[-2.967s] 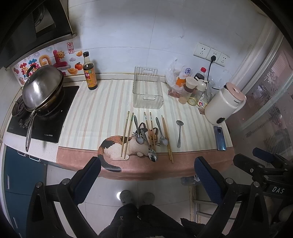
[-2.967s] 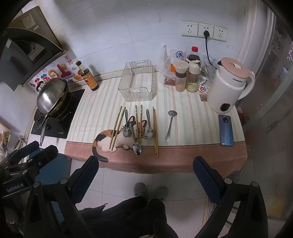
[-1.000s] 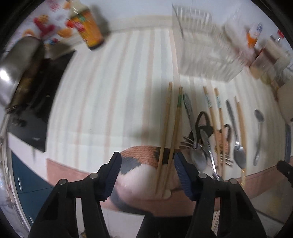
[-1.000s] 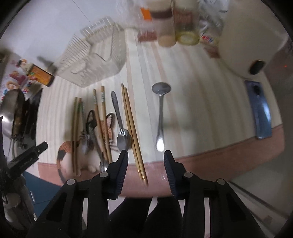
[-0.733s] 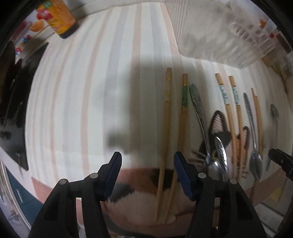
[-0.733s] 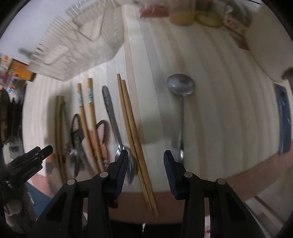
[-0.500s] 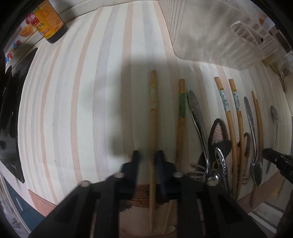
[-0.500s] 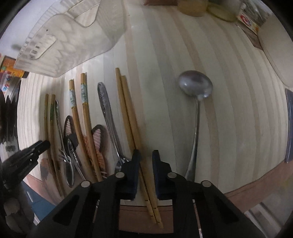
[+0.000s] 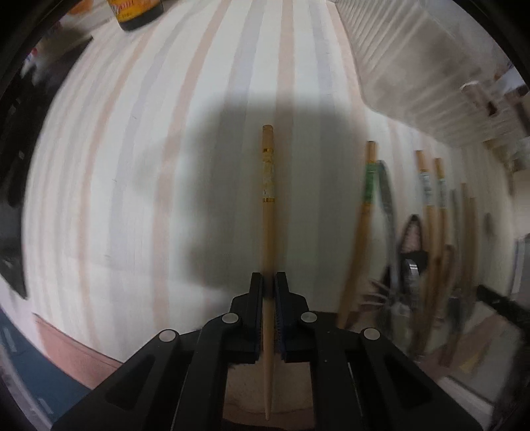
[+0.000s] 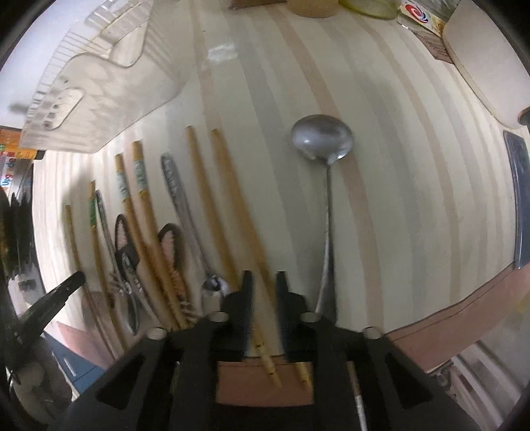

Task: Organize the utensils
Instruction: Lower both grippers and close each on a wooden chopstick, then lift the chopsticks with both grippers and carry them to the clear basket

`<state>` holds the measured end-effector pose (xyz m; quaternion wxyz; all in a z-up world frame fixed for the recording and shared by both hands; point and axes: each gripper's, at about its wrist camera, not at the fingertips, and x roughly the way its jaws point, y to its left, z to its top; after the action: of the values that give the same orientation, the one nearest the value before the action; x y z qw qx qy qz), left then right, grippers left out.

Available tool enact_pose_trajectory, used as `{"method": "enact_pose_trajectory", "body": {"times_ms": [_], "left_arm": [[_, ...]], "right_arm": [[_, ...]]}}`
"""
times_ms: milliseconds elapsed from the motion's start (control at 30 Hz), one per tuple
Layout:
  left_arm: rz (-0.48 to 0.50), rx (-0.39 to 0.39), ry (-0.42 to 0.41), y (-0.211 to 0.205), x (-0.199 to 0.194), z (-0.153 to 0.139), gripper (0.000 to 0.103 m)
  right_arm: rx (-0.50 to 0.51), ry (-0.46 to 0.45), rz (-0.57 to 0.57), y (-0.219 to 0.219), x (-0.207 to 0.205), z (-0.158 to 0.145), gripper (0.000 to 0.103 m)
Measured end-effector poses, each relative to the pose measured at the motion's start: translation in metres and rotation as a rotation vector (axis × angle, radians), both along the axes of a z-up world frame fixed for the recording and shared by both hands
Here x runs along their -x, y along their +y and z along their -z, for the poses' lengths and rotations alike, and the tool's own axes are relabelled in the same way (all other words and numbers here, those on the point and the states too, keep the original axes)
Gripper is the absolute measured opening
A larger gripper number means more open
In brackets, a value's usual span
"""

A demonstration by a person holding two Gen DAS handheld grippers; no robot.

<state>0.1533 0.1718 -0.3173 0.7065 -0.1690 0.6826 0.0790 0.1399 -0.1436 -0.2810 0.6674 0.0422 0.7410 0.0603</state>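
Note:
My left gripper (image 9: pixel 268 281) is shut on a wooden chopstick (image 9: pixel 267 199) with gold bands, which points straight ahead over the striped mat (image 9: pixel 132 165). Its mate with a green band (image 9: pixel 362 225) lies to the right, beside more chopsticks and spoons. My right gripper (image 10: pixel 263 281) is narrowly open around a pair of plain wooden chopsticks (image 10: pixel 228 205); its jaws do not visibly press them. A steel spoon (image 10: pixel 326 185) lies just right of it. The clear plastic basket (image 10: pixel 99 83) stands at the upper left and shows in the left wrist view (image 9: pixel 414 66) too.
A soy sauce bottle (image 9: pixel 139 13) stands at the mat's far left edge beside the black stove (image 9: pixel 20 132). A white kettle (image 10: pixel 487 59) and a blue phone (image 10: pixel 518 185) are at the right. Jars (image 10: pixel 314 8) stand behind the mat. The counter's front edge (image 10: pixel 447 308) is close.
Both grippers came down from above the counter to the utensils and narrowed their jaws. The left one closed on the leftmost chopstick; the right one narrowed around the plain chopstick pair.

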Motion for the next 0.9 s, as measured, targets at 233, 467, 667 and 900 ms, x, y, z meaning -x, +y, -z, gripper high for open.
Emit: {"method": "enact_pose_trajectory", "body": {"times_ms": [233, 467, 667, 900], "left_arm": [[0.071, 0.005, -0.006, 0.002, 0.022, -0.001, 0.033], [0.116, -0.038, 0.034, -0.01, 0.044, 0.0, 0.032], [0.123, -0.067, 0.01, -0.017, 0.081, -0.002, 0.028], [0.135, -0.134, -0.022, -0.018, 0.077, -0.001, 0.004]], "right_arm": [[0.103, 0.006, -0.073, 0.01, 0.012, 0.003, 0.009], [0.123, 0.031, -0.05, -0.006, 0.016, 0.005, 0.007], [0.118, 0.058, -0.054, -0.008, 0.03, 0.024, 0.008], [0.224, 0.038, -0.058, 0.057, 0.033, 0.031, 0.007]]}}
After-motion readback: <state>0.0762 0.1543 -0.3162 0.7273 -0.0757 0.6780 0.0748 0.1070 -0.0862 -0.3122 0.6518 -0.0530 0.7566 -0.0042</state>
